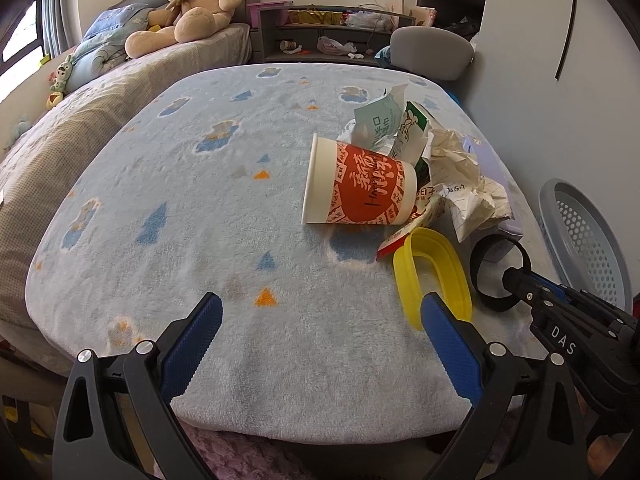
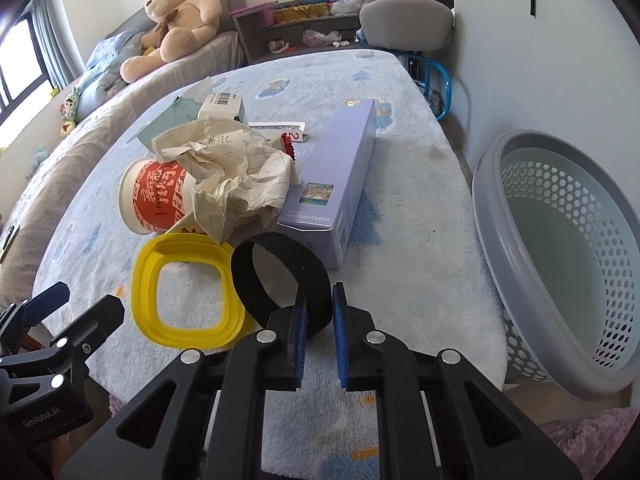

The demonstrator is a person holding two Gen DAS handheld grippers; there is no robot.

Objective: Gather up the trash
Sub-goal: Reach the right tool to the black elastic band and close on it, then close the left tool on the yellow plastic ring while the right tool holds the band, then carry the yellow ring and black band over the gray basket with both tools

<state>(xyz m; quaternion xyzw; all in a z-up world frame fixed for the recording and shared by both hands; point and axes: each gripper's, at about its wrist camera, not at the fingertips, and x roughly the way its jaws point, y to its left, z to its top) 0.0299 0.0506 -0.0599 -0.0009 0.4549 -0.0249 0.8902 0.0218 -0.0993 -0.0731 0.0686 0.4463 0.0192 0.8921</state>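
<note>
Right wrist view: right gripper (image 2: 319,312) nearly closed, clamping black ring (image 2: 280,280) | ring on tabletop (image 2: 420,240), touching yellow frame (image 2: 184,292), near grey basket (image 2: 560,248) | left gripper (image 1: 320,332) wide apart, holding nothing

**Colours and patterns of the trash and its surroundings**

Blanket (image 1: 240,220): pale blue with darker blue and orange shapes. Cup (image 1: 356,184): white, red-orange band, white lettering. Ring at 5 o'clock of cup (image 2: 186,288): yellow. Band (image 2: 280,280): black. Box (image 2: 340,176): lavender. Crumpled paper (image 2: 240,172): cream, ruled. Basket (image 2: 560,256): grey, perforated.
</note>
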